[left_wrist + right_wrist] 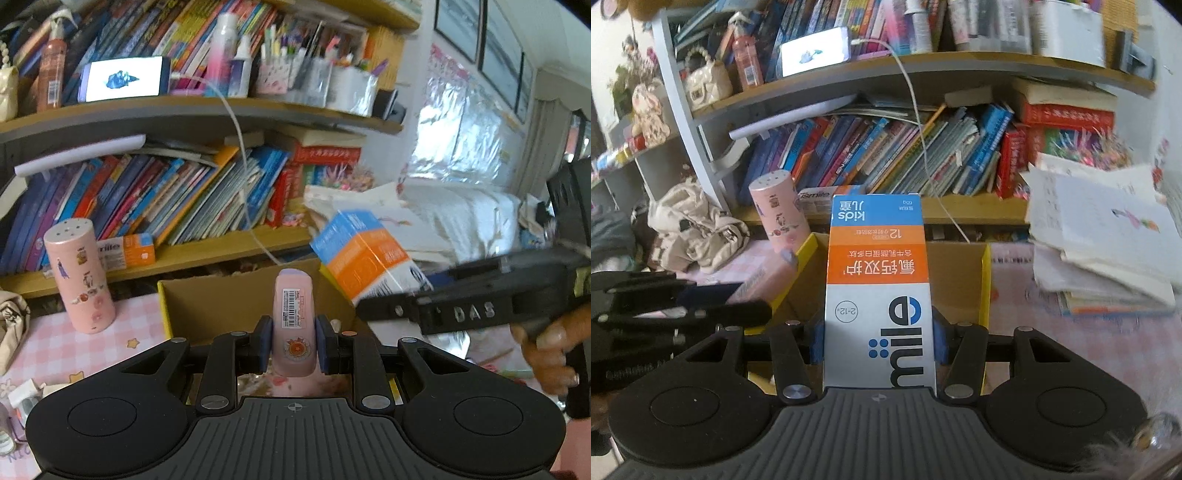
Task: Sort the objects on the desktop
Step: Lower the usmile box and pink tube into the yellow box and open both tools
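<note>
Nearest the left wrist camera, the left gripper (293, 345) is clamped on a small pink bottle (294, 325), its blue pads pressing both sides of the lower body; the bottle stands upright with a barcode label facing the lens. Nearest the right wrist camera, the right gripper (879, 338) is clamped on a blue, orange and white toothpaste box (877, 291), which runs lengthwise away from the lens with its print upside down. Both held items sit on the near side of an open cardboard box (207, 306), which rests on a desk with a pink checked cover (48, 347). In the left wrist view the toothpaste box (364, 254) appears tilted, to the right of the cardboard box and above its rim, with the black body of the right gripper and a hand (546, 350) behind it. In the right wrist view the left gripper's black fingers (713, 295) are to the left of the cardboard box (964, 280), carrying the pink bottle (764, 273). A pink cylindrical container with stickers (79, 275) stands upright on the desk, left of the cardboard box. A stack of papers (1097, 236) lies right of the cardboard box. Beyond the cardboard box, a bookshelf (207, 110) holds leaning books, and a lit phone (123, 77) with a white cable rests on its upper shelf.
</note>
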`<control>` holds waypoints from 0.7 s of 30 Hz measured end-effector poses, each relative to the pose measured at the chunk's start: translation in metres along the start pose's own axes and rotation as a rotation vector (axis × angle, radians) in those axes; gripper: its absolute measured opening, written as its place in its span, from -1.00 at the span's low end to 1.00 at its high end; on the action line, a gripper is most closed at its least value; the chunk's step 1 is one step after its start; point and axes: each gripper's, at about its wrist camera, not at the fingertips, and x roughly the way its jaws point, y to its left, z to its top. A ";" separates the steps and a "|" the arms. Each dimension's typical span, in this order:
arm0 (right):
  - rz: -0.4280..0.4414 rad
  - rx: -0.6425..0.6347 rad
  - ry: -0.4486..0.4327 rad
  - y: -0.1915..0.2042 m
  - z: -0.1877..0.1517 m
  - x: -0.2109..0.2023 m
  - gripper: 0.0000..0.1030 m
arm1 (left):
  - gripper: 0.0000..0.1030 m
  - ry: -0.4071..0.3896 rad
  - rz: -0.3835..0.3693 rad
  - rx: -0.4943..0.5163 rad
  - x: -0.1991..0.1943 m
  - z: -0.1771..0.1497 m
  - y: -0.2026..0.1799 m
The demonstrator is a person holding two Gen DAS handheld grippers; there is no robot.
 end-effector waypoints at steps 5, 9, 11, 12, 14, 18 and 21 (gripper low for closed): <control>0.002 -0.084 0.079 -0.003 0.014 0.043 -0.04 | -0.56 0.057 0.030 0.017 0.026 -0.005 0.002; 0.016 -0.143 0.143 -0.002 0.018 0.073 -0.04 | -0.56 0.103 0.044 0.020 0.044 -0.010 0.005; 0.024 -0.178 0.173 0.000 0.019 0.087 -0.04 | -0.55 0.124 0.051 0.019 0.051 -0.012 0.007; 0.029 -0.195 0.184 0.001 0.019 0.094 -0.04 | -0.55 0.135 0.054 0.019 0.055 -0.013 0.008; 0.037 -0.225 0.209 0.004 0.019 0.105 -0.04 | -0.55 0.156 0.059 0.021 0.062 -0.016 0.011; 0.050 -0.281 0.272 0.006 0.019 0.128 -0.04 | -0.55 0.194 0.070 0.024 0.074 -0.020 0.014; 0.055 -0.314 0.313 0.008 0.020 0.142 -0.03 | -0.55 0.219 0.071 0.025 0.081 -0.023 0.016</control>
